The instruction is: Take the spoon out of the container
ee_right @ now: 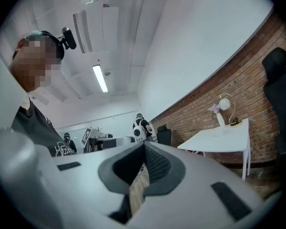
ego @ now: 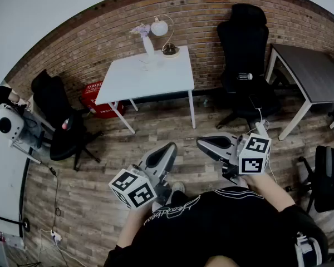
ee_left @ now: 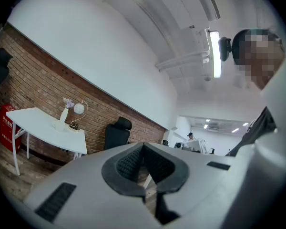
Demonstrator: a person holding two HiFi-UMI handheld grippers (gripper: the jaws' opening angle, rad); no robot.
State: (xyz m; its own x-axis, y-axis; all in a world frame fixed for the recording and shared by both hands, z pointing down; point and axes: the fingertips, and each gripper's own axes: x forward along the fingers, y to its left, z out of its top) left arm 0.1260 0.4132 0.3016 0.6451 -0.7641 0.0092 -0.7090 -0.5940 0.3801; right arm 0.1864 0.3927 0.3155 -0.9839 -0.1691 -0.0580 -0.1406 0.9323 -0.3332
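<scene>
I cannot make out a spoon or a container in any view. A white table (ego: 156, 82) stands well ahead by the brick wall, with a vase of flowers (ego: 148, 44) and a globe lamp (ego: 160, 26) at its far edge. My left gripper (ego: 170, 148) and right gripper (ego: 202, 142) hang close to the person's body over the wooden floor, far from the table. Both are shut with nothing between their jaws. In the left gripper view the left gripper (ee_left: 143, 147) points up past the table (ee_left: 38, 120). The right gripper (ee_right: 144, 146) also points up, with the table (ee_right: 219, 140) at its right.
A black office chair (ego: 245, 54) stands right of the white table, and another chair (ego: 55, 115) stands at the left. A dark table (ego: 317, 74) is at the far right. A red crate (ego: 97, 99) sits by the wall. A person (ee_right: 140, 128) stands far off.
</scene>
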